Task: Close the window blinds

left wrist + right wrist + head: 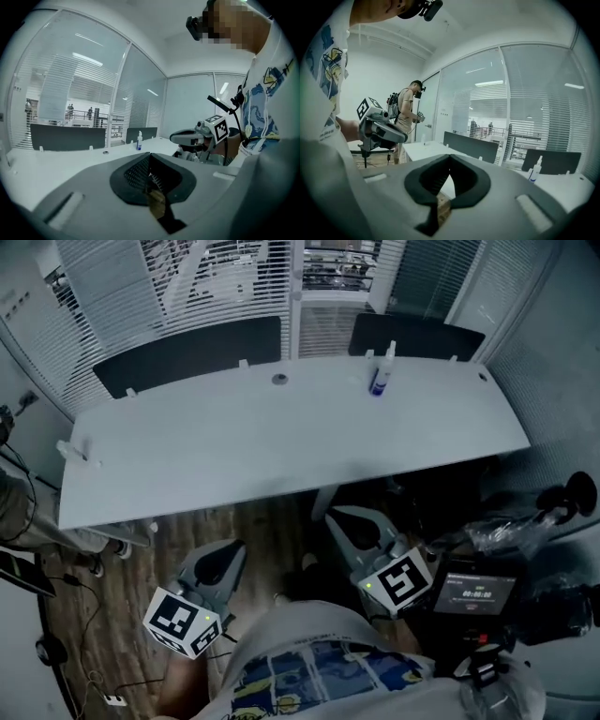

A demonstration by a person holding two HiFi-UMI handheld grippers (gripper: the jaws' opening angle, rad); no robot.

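Observation:
White slatted window blinds [216, 277] hang behind the desk on the glass wall, their slats partly open so the room beyond shows through; they also show as the blinds [61, 89] and the blinds [562, 122] in the gripper views. My left gripper [228, 552] and right gripper [343, 519] are held low near my body, below the desk's front edge and far from the blinds. The left gripper's [150, 154] jaws meet at the tips with nothing between them. The right gripper [450, 157] is likewise shut and empty.
A long white desk [281, 446] stands between me and the blinds, with a spray bottle [380, 376] at its far right and dark partition panels [187, 352] along its back edge. A device with a screen [476, 592] sits at my right. Another person [405, 117] stands farther left.

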